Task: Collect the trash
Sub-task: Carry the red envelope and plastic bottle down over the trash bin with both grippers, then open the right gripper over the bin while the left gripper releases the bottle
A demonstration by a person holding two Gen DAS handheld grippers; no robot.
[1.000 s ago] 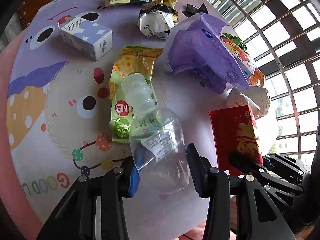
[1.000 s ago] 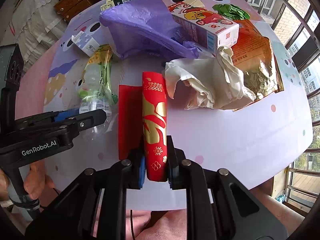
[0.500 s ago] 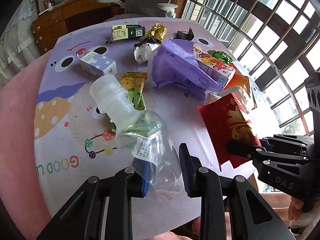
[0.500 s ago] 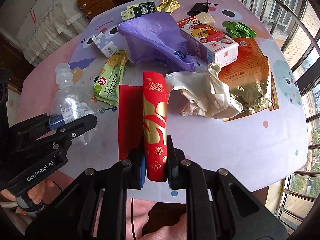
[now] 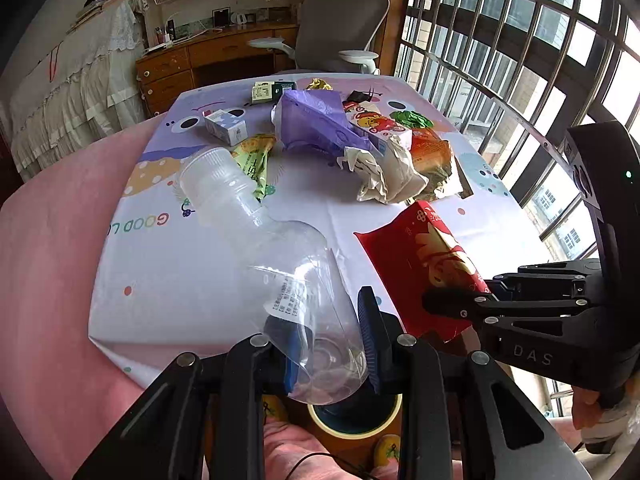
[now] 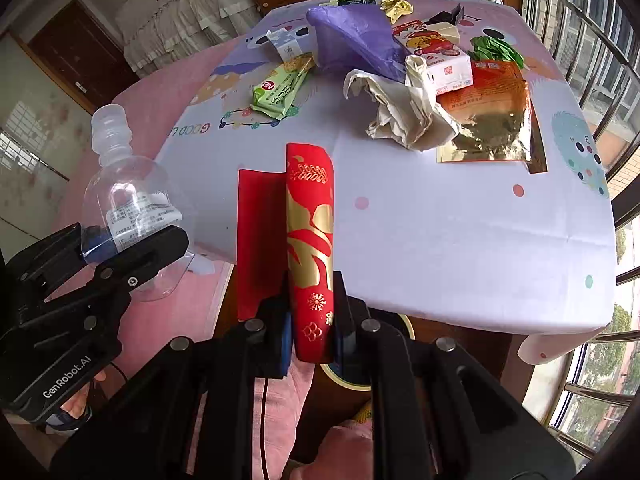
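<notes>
**Both grippers lifted clear of the surface with their loads**

Since the earlier frames both grippers have pulled back and up from the surface, carrying the bottle and the red packet away from the pile, so the room beyond now shows.

Left wrist view: the left gripper (image 5: 330, 342) is clamped on the base of a clear plastic bottle (image 5: 276, 264), which tilts toward the upper left of the frame, its white cap off the surface. At right centre the right gripper (image 5: 452, 304) pinches a red and gold packet (image 5: 424, 256). Remaining trash sits in the upper centre on the surface (image 5: 208, 272): a purple bag (image 5: 316, 124), crumpled white paper (image 5: 388, 176), a green snack wrapper (image 5: 256, 160) and a small blue-white carton (image 5: 226, 128). A round bin rim (image 5: 356, 420) shows below the jaws.

Right wrist view: the right gripper (image 6: 310, 336) is closed tight on the red and gold packet (image 6: 310, 232), standing upright at frame centre. At left the left gripper (image 6: 132, 252) holds the clear plastic bottle (image 6: 128, 196). The orange-gold foil bag (image 6: 488, 120) lies at the upper right.
</notes>
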